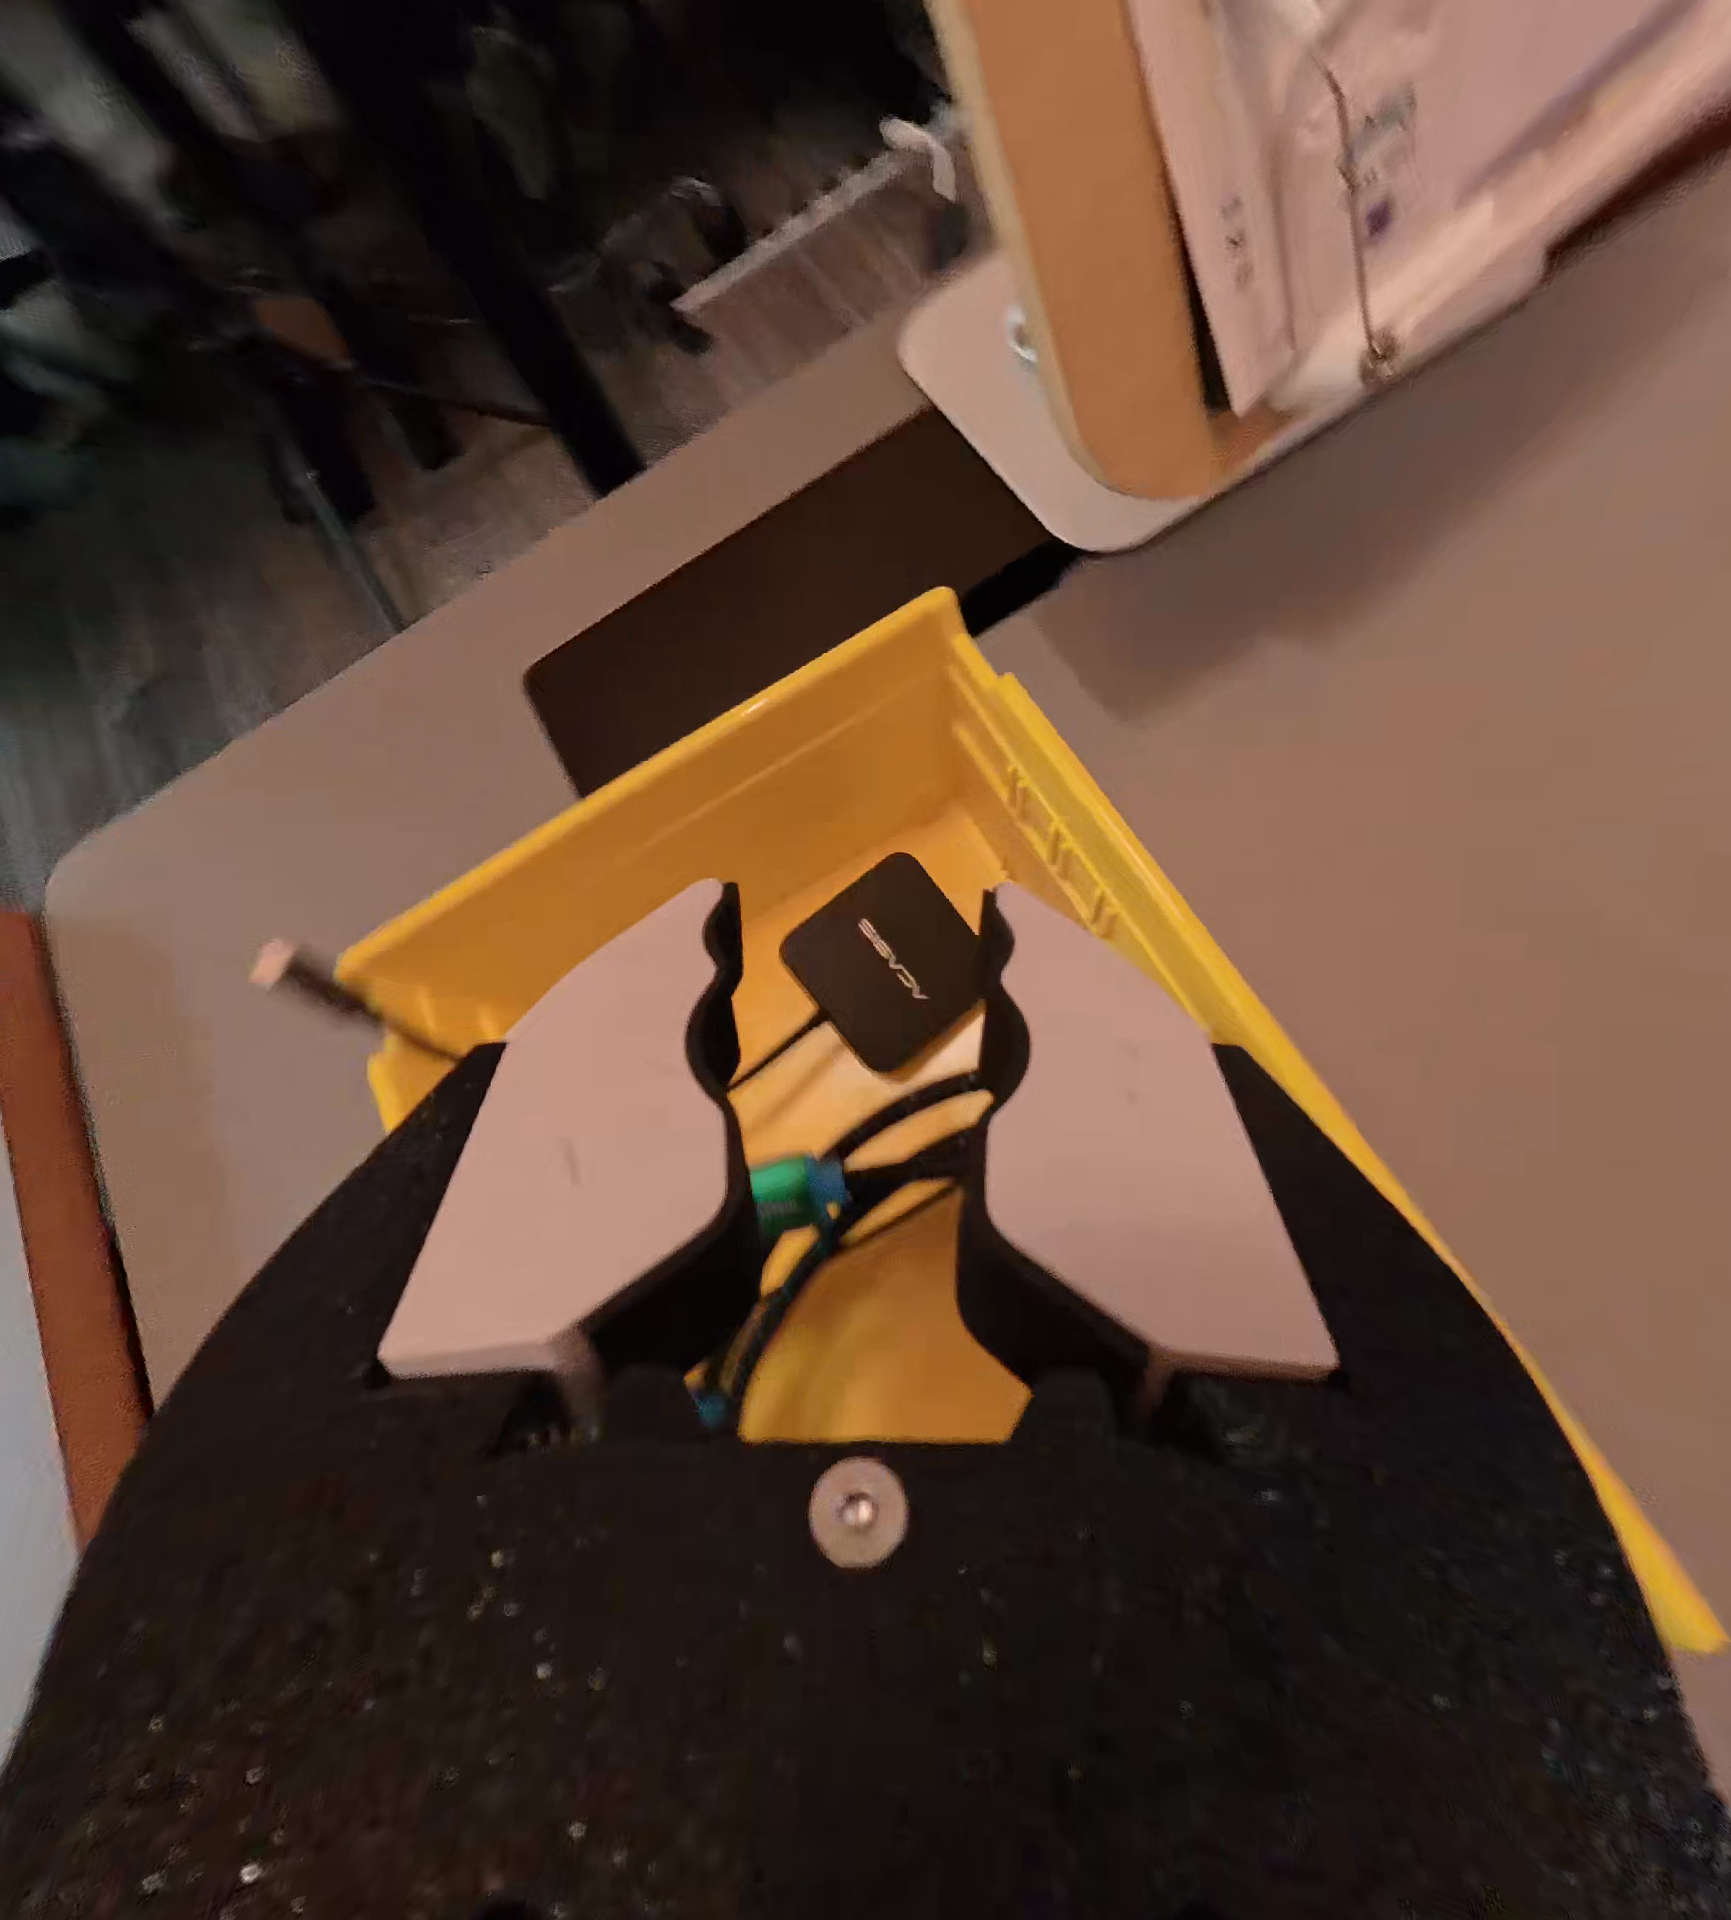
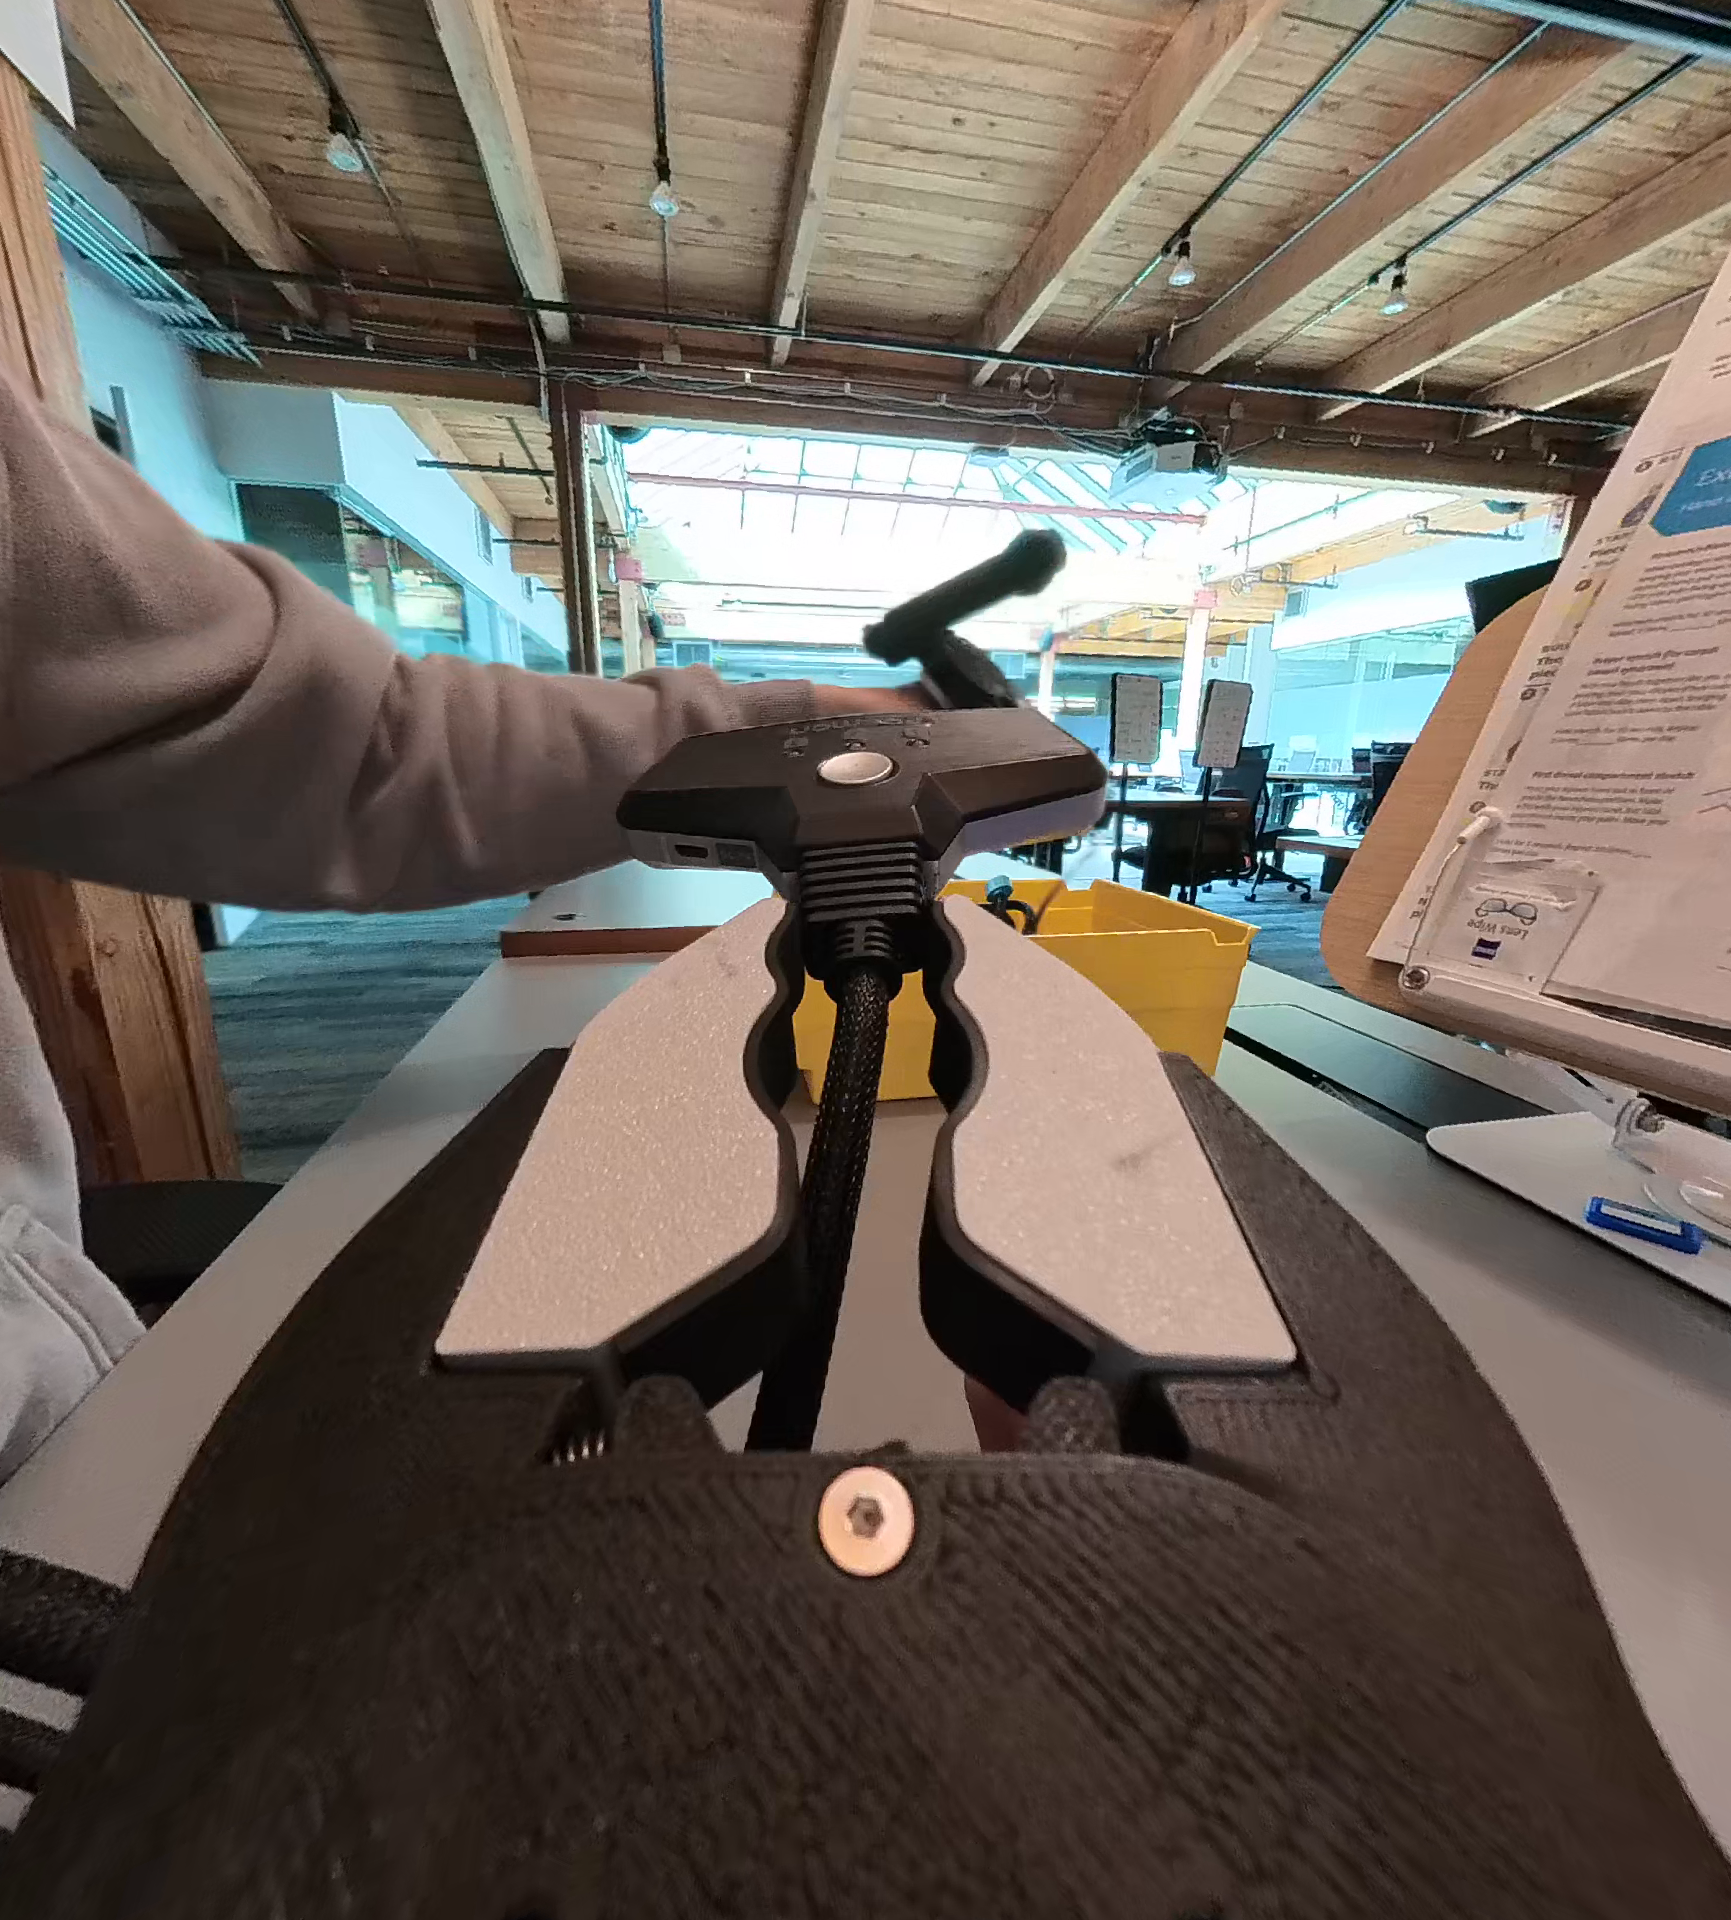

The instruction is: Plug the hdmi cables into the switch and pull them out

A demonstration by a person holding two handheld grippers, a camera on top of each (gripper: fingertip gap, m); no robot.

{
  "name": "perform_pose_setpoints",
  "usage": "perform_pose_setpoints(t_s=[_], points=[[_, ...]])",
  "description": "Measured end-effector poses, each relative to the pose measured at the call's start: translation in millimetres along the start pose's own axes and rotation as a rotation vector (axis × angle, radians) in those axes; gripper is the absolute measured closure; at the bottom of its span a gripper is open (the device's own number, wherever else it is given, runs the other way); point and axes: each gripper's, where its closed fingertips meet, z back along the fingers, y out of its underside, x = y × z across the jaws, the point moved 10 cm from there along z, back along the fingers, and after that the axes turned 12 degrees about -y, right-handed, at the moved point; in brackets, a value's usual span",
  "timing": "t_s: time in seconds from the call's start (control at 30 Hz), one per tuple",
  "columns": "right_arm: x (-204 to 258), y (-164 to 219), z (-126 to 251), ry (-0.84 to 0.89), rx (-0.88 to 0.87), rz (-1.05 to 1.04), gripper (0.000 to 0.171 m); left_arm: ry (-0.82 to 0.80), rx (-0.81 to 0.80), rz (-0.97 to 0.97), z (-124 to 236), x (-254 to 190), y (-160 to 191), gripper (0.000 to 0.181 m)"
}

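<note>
In the right wrist view my right gripper (image 2: 863, 925) is shut on the ribbed strain relief of the black HDMI switch (image 2: 861, 790) and holds it above the table. The switch's braided cable (image 2: 840, 1143) runs back between the fingers. In the left wrist view my left gripper (image 1: 861, 904) is open above a yellow bin (image 1: 736, 790). In the bin lie a flat black square device (image 1: 887, 961) and coiled black cables with a green and blue connector (image 1: 799, 1190). The bin (image 2: 1131, 956) also shows behind the switch.
A person's grey sleeve (image 2: 321, 727) reaches over the bin, with a blurred black handle (image 2: 954, 623) beyond it. A wooden document stand with papers (image 2: 1619, 727) stands at the right on a white base (image 1: 996, 416). A white-tipped cable (image 1: 310, 977) hangs over the bin's left wall.
</note>
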Motion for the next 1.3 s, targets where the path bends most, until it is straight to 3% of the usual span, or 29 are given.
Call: perform_pose_setpoints(t_s=[0.03, 0.13, 0.27, 0.43, 0.47, 0.57, 0.77, 1.07, 1.13, 1.3], points=[[0, 0, 0, -0.001, 0.005, 0.003, 0.15, -0.054, -0.009, 0.079, 11, -3, 8, 0.143], [1, 0, -2, -0.005, 0.019, 0.009, 0.15, -0.121, 0.017, 0.355, 32, -22, 46, 0.145], [2, 1, -6, -0.018, 0.024, 0.009, 0.15, -0.095, 0.02, 0.634, 27, -52, 89, 0.141], [5, 3, -10, -0.035, 0.043, 0.016, 0.15, -0.025, -0.024, 0.806, 3, -69, 104, 0.133], [5, 4, -10, -0.037, 0.042, 0.012, 0.15, -0.018, -0.024, 0.812, -2, -70, 103, 0.135], [5, 3, -9, -0.033, 0.037, 0.021, 0.15, 0.027, -0.028, 0.799, -6, -70, 101, 0.169], [4, 0, -2, -0.007, 0.029, 0.031, 0.15, 0.012, -0.11, 0.764, 33, -71, 94, 0.17], [6, -3, -3, -0.029, 0.015, 0.036, 0.15, 0.012, -0.387, 0.509, 146, -58, 55, 0.172], [6, -4, -5, -0.035, 0.02, 0.043, 0.15, 0.148, -0.443, 0.463, 170, -64, 42, 0.173], [11, -18, -5, -0.042, 0.009, 0.091, 0.15, 0.896, -0.603, 0.301, 221, -113, 15, 0.174]])
